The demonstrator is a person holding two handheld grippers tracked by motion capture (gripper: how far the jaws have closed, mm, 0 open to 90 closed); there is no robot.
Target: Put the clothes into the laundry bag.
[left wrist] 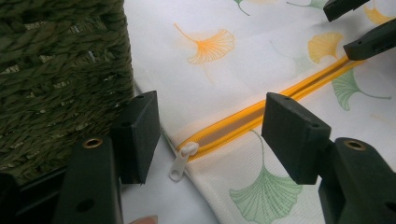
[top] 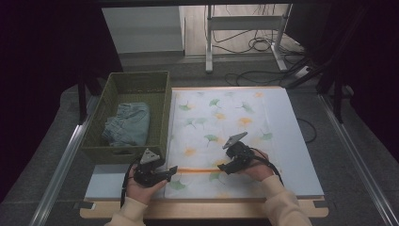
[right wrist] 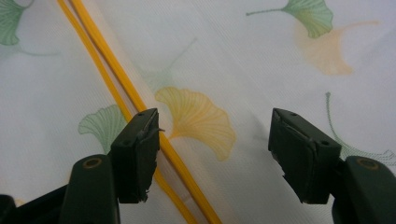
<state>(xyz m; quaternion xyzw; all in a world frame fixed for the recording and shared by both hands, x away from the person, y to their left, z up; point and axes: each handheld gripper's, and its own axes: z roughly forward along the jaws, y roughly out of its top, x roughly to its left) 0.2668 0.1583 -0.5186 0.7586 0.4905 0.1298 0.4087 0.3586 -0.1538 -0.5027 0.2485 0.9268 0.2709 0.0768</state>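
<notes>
The left gripper (top: 173, 171) hovers low over the near left corner of a white mesh laundry bag (top: 226, 122) printed with green and orange ginkgo leaves, which lies flat on the tabletop (top: 306, 155). Its jaws stand wide apart with nothing pressed between them. In the left gripper view the white zipper pull (left wrist: 180, 161) lies between the two jaws, a little nearer the left one, at the end of the orange zipper (left wrist: 261, 109), touching neither. The zipper runs away from this gripper up and to the right, toward the other gripper's black jaws at the top right corner of that view. Just left of the left jaw stands the woven green basket (left wrist: 60, 79), with folded pale blue jeans (top: 128, 123) inside it in the high view.

The right gripper (top: 223, 167) is also open, its jaws spread over the bag and holding nothing. In the right gripper view the orange zipper crosses diagonally from the upper left and passes just beside its left jaw; a yellow ginkgo leaf print (right wrist: 198, 119) lies on the cloth between the two jaws.
</notes>
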